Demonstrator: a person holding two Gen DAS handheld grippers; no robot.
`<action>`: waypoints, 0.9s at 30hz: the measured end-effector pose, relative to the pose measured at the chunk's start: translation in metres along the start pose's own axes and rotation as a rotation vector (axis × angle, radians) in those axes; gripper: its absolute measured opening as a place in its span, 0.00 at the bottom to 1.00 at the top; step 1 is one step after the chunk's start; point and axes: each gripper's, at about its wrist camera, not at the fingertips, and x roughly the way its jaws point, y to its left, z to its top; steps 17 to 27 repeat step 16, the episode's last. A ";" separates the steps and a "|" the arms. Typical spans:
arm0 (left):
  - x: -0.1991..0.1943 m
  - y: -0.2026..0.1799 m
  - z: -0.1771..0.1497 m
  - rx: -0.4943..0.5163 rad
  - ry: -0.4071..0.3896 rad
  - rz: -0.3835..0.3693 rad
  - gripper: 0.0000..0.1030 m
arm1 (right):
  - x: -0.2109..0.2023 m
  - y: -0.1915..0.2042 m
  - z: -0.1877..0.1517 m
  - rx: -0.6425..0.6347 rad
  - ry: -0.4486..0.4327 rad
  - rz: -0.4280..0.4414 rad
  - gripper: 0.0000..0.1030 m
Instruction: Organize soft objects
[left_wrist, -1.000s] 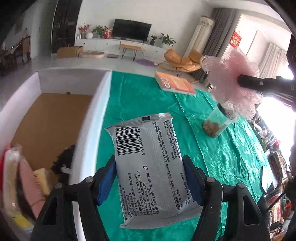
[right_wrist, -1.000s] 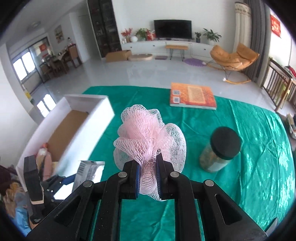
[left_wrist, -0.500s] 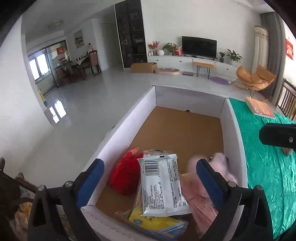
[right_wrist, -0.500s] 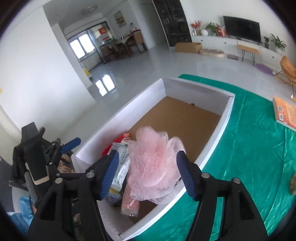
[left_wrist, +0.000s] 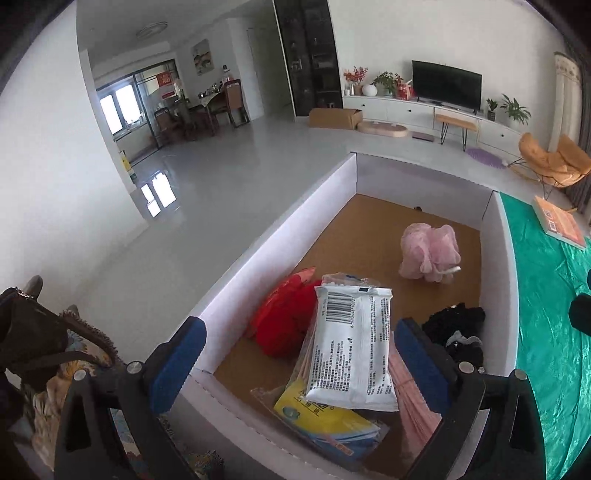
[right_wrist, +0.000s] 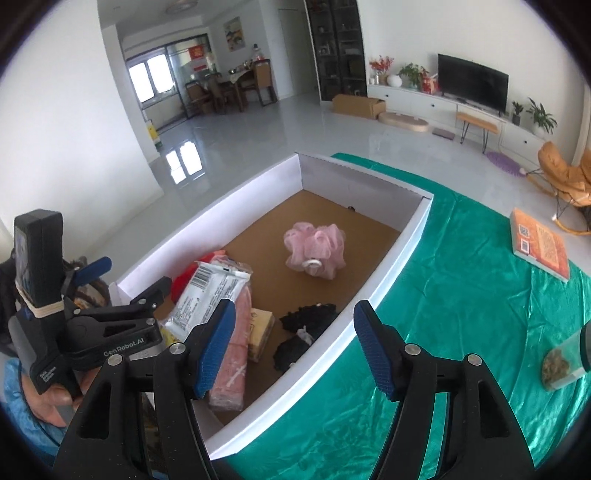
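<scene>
The right gripper (right_wrist: 293, 345) is seen with its blue pads apart, the jaws having just been opening, and nothing is held between them; the pink mesh puff (right_wrist: 314, 250) is lying at 12 o'clock on the brown floor of the white box (right_wrist: 391, 275); the left gripper (right_wrist: 110, 325) is seen at 9 o'clock.

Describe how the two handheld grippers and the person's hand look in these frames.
Both grippers, the left gripper and the right gripper, are black plastic clamps with silver screws and ribbed blue pads on the fingers. The left one bears white GenRobot.AI lettering and a black block strapped on with a rubber band. A blue sleeve shows by the hand.
</scene>
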 end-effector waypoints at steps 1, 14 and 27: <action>0.000 -0.001 -0.001 0.002 0.002 0.004 0.98 | 0.001 0.004 -0.001 -0.017 0.006 -0.009 0.68; -0.009 -0.005 -0.001 0.026 -0.041 0.016 0.98 | 0.004 0.012 -0.012 -0.072 0.028 -0.052 0.68; -0.010 -0.006 -0.002 0.034 -0.052 0.025 0.98 | 0.005 0.012 -0.011 -0.071 0.028 -0.053 0.68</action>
